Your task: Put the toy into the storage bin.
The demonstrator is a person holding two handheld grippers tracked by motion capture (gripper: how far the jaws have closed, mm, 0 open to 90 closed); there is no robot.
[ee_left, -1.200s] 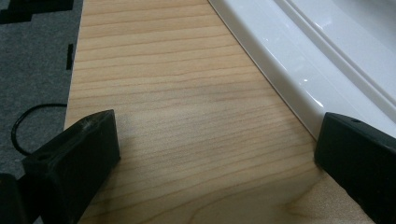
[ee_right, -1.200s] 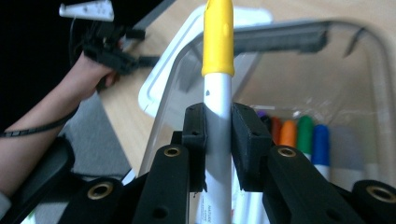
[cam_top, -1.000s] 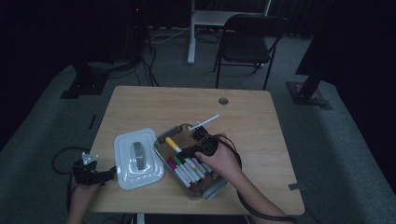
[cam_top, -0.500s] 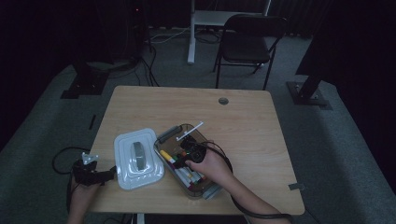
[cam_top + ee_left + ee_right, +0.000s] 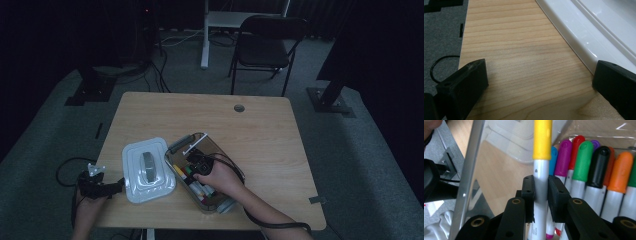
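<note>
Yellow-capped marker [image 5: 541,170] in right tongs [image 5: 540,192], over marker-filled box [image 5: 220,147]

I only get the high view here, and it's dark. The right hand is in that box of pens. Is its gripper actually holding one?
Observer: Yes. In the right gripper view the right gripper is clamped on the white barrel of a yellow-capped marker.
Operator: What else is in the box?
Observer: More capped markers lie side by side: blue, purple, red, green, black and orange caps.
Operator: And the left gripper, by the white lid?
Observer: In the left gripper view the left gripper has its jaws wide apart over bare table, gripping nothing; one jaw sits right at the white lid rim.
</note>
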